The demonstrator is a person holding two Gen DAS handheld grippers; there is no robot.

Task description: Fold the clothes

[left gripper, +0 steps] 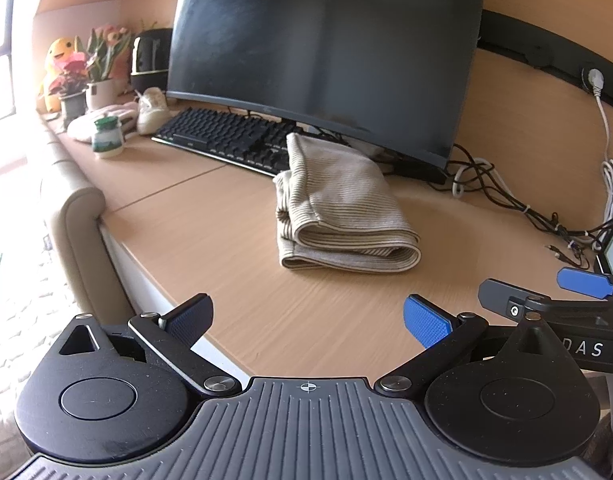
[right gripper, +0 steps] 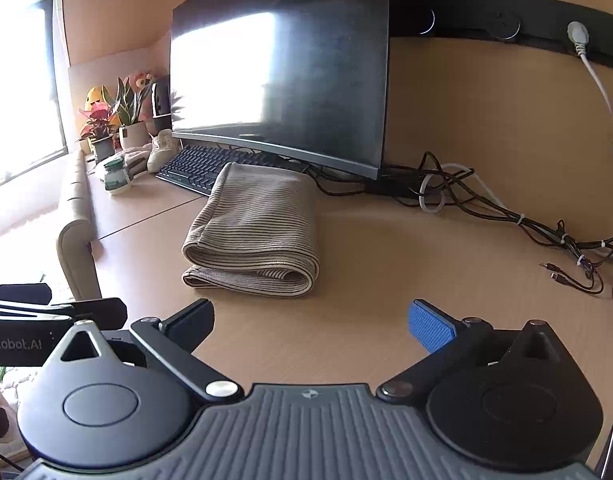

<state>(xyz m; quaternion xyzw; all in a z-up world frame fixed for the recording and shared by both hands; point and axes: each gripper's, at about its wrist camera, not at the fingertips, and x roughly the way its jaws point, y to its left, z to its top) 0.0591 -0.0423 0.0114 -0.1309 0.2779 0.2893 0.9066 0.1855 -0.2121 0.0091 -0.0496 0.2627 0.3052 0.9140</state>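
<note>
Left wrist view: the left claw [left gripper: 308,320] is spread wide and empty, poised above the near edge of the wooden bench [left gripper: 210,240]. A ribbed beige garment [left gripper: 338,212], folded into a thick stack, lies on the bench ahead of the claw and apart from it, its far end touching or overlapping the black keyboard [left gripper: 226,136]. Behind stands a dark curved monitor [left gripper: 326,48]. At lower right the right claw [left gripper: 546,296] enters sideways; its casing shows the letters "DAS", the rest cut off.

Right wrist view: the right claw [right gripper: 311,322] is likewise spread wide, holding nothing, with the garment [right gripper: 258,232] ahead and slightly left, its rolled fold facing the camera. At left edge the body of the left claw [right gripper: 46,312] bears the partial marking "mRobot.AI". Far left on the bench stand potted plants [right gripper: 118,120], a yellow plush toy [right gripper: 95,98] and a green-lidded jar [right gripper: 116,176] whose label is too small to read. Tangled black and white cables [right gripper: 486,204] lie at right, under a wall socket strip [right gripper: 506,20].
</note>
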